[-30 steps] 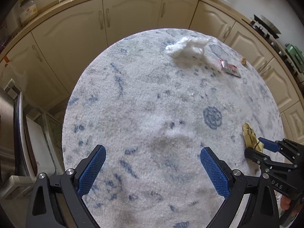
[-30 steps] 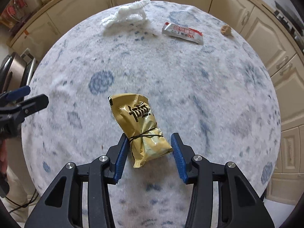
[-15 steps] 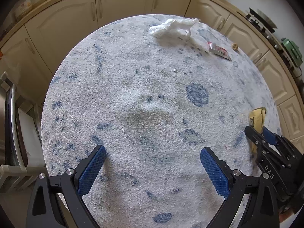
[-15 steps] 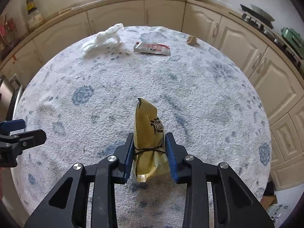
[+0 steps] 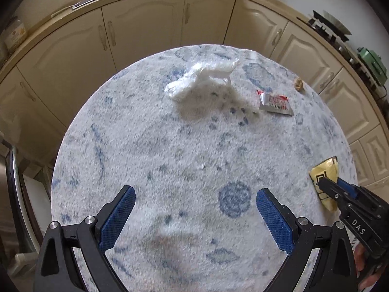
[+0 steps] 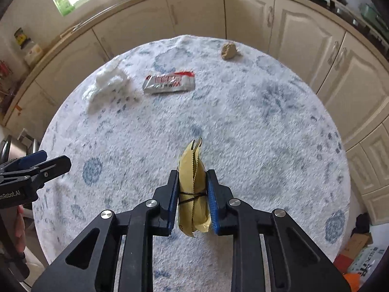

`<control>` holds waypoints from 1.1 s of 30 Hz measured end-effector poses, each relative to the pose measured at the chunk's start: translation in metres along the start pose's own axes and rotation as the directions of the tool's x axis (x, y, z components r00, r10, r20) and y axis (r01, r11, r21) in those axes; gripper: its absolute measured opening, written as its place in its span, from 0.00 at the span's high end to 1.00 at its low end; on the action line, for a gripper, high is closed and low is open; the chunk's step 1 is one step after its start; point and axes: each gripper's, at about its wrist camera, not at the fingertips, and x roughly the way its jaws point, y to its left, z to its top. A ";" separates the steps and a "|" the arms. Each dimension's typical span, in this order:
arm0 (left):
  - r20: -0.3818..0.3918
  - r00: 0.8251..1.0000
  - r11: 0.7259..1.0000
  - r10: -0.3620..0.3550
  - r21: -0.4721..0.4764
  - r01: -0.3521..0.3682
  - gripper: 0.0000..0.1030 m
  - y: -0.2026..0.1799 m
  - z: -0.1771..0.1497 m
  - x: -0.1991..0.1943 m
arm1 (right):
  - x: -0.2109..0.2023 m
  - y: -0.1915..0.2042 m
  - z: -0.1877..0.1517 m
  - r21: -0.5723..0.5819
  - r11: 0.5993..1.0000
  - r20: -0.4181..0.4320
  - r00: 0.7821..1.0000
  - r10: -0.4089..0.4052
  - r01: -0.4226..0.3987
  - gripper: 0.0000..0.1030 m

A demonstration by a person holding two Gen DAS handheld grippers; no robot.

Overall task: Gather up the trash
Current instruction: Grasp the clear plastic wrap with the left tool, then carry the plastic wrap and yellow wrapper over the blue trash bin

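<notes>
the right hand-held gripper (image 6: 192, 199) has just been closing, and its two blue pads now press on the yellow wrapper (image 6: 193, 189) from both sides, so the wrapper is squeezed narrow between them. the wrapper stands on its edge with its saw-tooth end pointing away from the camera, and a thin dark band goes around its middle. dark characters are printed on the wrapper, seen in part in the left wrist view (image 5: 324, 175), but they cannot be read. in this view the black body of the right hand-held gripper (image 5: 334, 189) shows the letters "das".

the left hand-held gripper (image 5: 194, 216) is wide open with nothing between its blue pads, above the round worktop (image 5: 150, 150), which has a white cover with blue marks. in the right wrist view its body (image 6: 36, 168) has writing that ends in "robot.ai".

more trash lies on the far part of the worktop: a crumpled white plastic bag (image 6: 107, 85), just beside it a flat silver and red packet (image 6: 170, 82) whose print is too blurred to read, and well apart, near the far edge, a small beige crumpled lump (image 6: 229, 50). cream cabinets (image 6: 248, 14) stand behind the worktop.
</notes>
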 end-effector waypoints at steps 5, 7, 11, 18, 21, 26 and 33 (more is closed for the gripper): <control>-0.003 1.000 0.999 0.012 0.046 -0.012 0.05 -0.006 0.041 0.030 | 0.016 -0.009 0.022 0.005 1.000 -0.019 1.000 -0.003 0.003 0.79; -0.008 1.000 0.998 0.023 0.061 -0.023 0.05 -0.007 0.056 0.044 | 0.020 -0.013 0.028 0.009 1.000 -0.033 0.999 0.022 -0.021 0.79; 0.019 0.999 0.995 0.035 0.093 -0.036 0.05 -0.008 0.083 0.066 | 0.026 -0.018 0.032 0.009 1.000 -0.033 0.999 0.010 -0.010 0.79; 0.088 0.994 0.993 0.063 0.099 -0.071 0.11 -0.002 0.121 0.105 | 0.025 -0.016 0.018 -0.025 0.999 -0.002 1.000 -0.026 0.026 0.76; 0.101 0.994 0.994 0.042 0.096 -0.051 0.34 0.001 0.125 0.115 | 0.023 -0.017 0.015 -0.021 0.999 0.008 1.000 -0.023 0.023 0.76; 0.096 0.995 0.992 -0.005 0.124 -0.007 0.82 0.003 0.115 0.109 | 0.019 -0.019 0.009 -0.026 0.999 0.010 1.000 -0.021 0.021 0.77; 0.107 0.994 0.982 0.003 0.186 -0.023 0.84 -0.010 0.072 0.075 | 0.012 -0.030 0.000 0.040 0.999 -0.002 0.999 0.036 -0.036 0.77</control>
